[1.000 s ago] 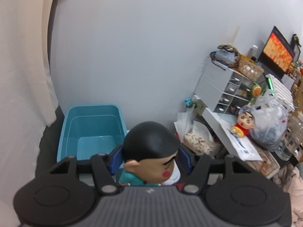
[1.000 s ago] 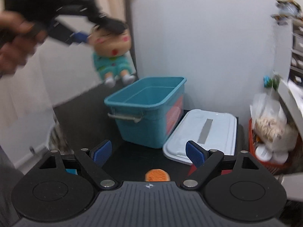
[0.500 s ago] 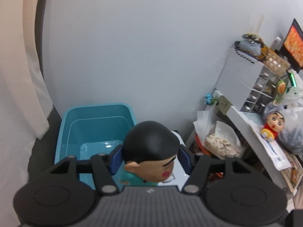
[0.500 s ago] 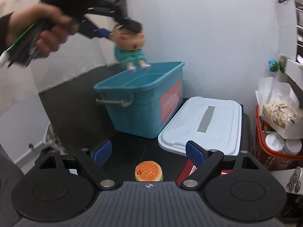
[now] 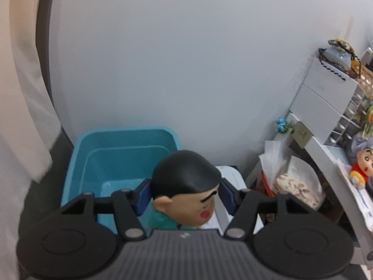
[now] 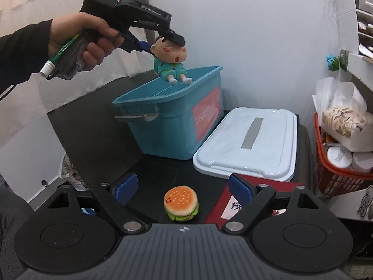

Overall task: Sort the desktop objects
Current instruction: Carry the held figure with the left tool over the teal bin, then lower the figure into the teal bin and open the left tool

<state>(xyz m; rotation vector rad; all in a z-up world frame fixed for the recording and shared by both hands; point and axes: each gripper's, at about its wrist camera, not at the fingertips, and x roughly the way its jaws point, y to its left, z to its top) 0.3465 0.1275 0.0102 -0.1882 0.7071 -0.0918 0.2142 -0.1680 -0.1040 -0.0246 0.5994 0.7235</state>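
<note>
My left gripper (image 5: 185, 194) is shut on the head of a boy figure in teal clothes (image 5: 186, 191). In the right wrist view the figure (image 6: 171, 58) hangs just above the near rim of an open teal bin (image 6: 172, 112), held by the left gripper (image 6: 163, 43). The bin (image 5: 121, 158) shows empty in the left wrist view. My right gripper (image 6: 184, 187) is open, low over the black desk, with a small toy hamburger (image 6: 181, 203) lying between its fingers.
The bin's white lid (image 6: 247, 142) lies flat to the right of the bin. A red card (image 6: 233, 206) lies by my right finger. A red basket with bagged food (image 6: 342, 149) stands at the right. A shelf with a second boy figure (image 5: 360, 170) is further right.
My left gripper has carried the figure down and toward the bin, now over its rim. My right gripper has dropped lower, bringing the hamburger fully into view between its fingers.
</note>
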